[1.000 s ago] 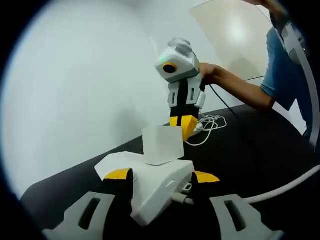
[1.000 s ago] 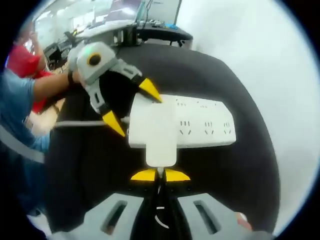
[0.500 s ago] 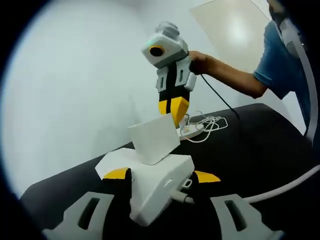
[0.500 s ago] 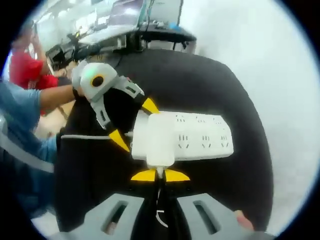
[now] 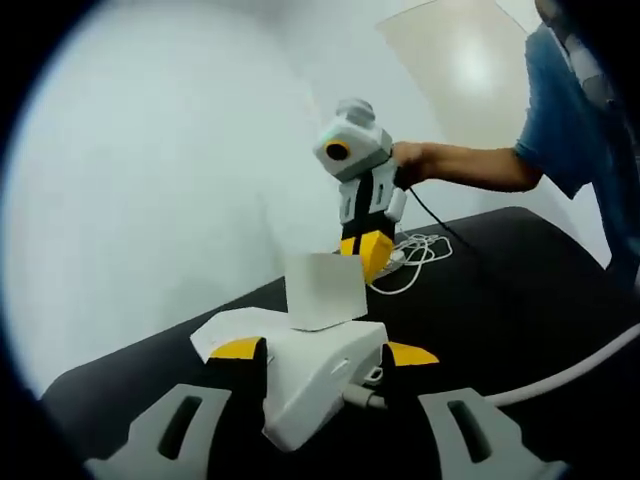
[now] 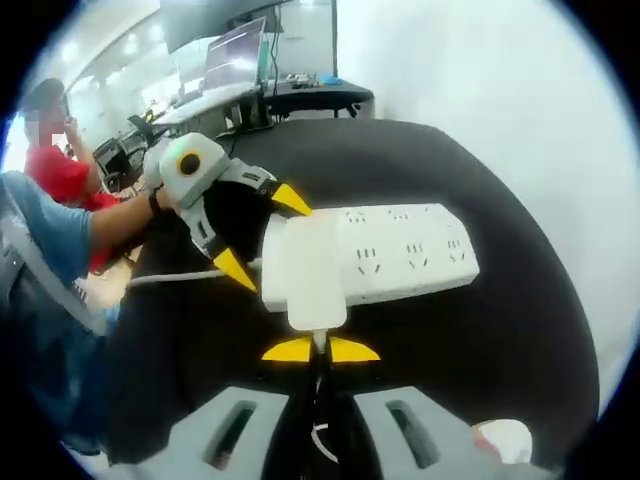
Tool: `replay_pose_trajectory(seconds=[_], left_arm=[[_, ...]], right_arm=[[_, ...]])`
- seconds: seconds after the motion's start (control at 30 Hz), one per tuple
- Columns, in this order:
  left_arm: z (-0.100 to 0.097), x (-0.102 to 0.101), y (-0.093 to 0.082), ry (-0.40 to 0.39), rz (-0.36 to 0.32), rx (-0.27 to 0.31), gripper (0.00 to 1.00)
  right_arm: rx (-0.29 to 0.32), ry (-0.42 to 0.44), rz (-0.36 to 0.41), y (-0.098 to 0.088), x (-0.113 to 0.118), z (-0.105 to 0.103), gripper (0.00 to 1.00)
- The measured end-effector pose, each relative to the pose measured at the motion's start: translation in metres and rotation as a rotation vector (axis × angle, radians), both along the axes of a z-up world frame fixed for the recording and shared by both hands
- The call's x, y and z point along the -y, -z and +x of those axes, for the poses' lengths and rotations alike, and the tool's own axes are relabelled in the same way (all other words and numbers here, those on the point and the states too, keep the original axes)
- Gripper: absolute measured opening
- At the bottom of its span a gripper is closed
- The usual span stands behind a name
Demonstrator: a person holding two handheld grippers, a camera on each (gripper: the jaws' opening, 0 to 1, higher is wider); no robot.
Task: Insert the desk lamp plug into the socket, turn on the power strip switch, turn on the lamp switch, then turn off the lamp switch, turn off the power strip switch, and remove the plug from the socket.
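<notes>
The left tool (image 5: 312,352) has its yellow-tipped jaws spread to either side of the end of the white power strip (image 5: 310,385), gripping that end against the black tabletop (image 5: 500,310). A grey cable (image 5: 560,375) leaves the strip near the tool and runs off to the right. On top of the strip, just beyond the left tool's tips, stands the white plug block (image 5: 322,290).

In the right gripper view, the right tool (image 6: 320,350) has its jaws pressed together on a thin cord (image 6: 319,343) that comes out of the plug block (image 6: 312,275), which sits over the near end of the power strip (image 6: 405,262). The left tool (image 6: 262,228) flanks that same end. Farther back on the tabletop lies a loose coil of white cord (image 5: 420,248).
</notes>
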State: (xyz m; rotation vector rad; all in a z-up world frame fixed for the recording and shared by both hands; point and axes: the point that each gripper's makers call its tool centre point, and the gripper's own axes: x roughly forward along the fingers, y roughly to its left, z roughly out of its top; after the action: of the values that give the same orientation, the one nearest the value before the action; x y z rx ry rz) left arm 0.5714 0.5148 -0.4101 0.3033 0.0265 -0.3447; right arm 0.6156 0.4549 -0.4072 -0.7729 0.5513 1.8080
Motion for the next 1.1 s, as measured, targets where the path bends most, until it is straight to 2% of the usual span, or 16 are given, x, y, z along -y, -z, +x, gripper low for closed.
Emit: replay_pose_trajectory(seconds=[0.07,0.17,0.3,0.4,0.47,0.53,0.6,0.67,0.7,0.73,0.77,0.87,0.93,1.0,1.03,1.1], left_arm=[[-0.001,0.000,-0.001,0.001,0.004,0.004,0.43],[-0.003,0.006,-0.003,0.002,0.006,0.004,0.43],[-0.005,0.002,0.000,0.009,-0.001,-0.009,0.43],[-0.006,0.004,-0.001,0.017,0.001,-0.011,0.43],[-0.006,0.006,-0.001,0.022,0.000,-0.012,0.43],[-0.006,0.004,-0.001,0.025,-0.003,-0.016,0.43],[-0.006,0.006,-0.001,0.037,-0.001,-0.018,0.43],[-0.006,0.007,-0.002,0.042,0.004,-0.015,0.43],[-0.007,0.006,-0.003,0.044,-0.008,-0.016,0.43],[-0.007,0.007,-0.003,0.045,-0.009,-0.015,0.43],[-0.007,0.008,-0.003,0.053,-0.008,-0.016,0.44],[-0.007,0.008,-0.003,0.065,-0.010,-0.016,0.44],[-0.006,0.012,-0.004,0.125,0.012,0.000,0.45],[-0.004,0.016,-0.004,0.192,0.026,-0.009,0.47],[-0.003,0.019,-0.004,0.228,0.045,-0.017,0.48],[0.002,0.014,-0.004,0.231,0.071,-0.031,0.42]], right_arm=[[-0.044,0.021,0.028,0.000,-0.002,0.002,0.04],[-0.039,0.023,0.034,-0.002,-0.002,0.000,0.04],[-0.045,0.026,-0.020,-0.007,-0.002,-0.004,0.04],[0.033,-0.017,-0.077,-0.009,-0.001,-0.005,0.04],[0.026,-0.019,-0.070,-0.024,-0.010,-0.008,0.04],[0.086,-0.047,-0.171,-0.020,-0.009,-0.003,0.04],[0.096,-0.054,-0.221,-0.023,-0.011,-0.006,0.04],[0.088,-0.036,-0.210,-0.034,-0.021,-0.008,0.04],[0.089,-0.055,-0.246,-0.034,-0.019,-0.010,0.04],[0.110,-0.044,-0.280,-0.034,-0.020,-0.008,0.04],[0.147,-0.070,-0.303,-0.032,-0.019,-0.008,0.04],[0.153,-0.063,-0.301,-0.030,-0.017,-0.011,0.04],[0.182,-0.077,-0.313,-0.023,-0.013,-0.009,0.04],[0.185,-0.066,-0.306,-0.022,-0.010,-0.007,0.04],[0.172,-0.056,-0.294,-0.020,-0.010,-0.006,0.04],[0.147,-0.038,-0.289,-0.016,-0.006,-0.003,0.04]])
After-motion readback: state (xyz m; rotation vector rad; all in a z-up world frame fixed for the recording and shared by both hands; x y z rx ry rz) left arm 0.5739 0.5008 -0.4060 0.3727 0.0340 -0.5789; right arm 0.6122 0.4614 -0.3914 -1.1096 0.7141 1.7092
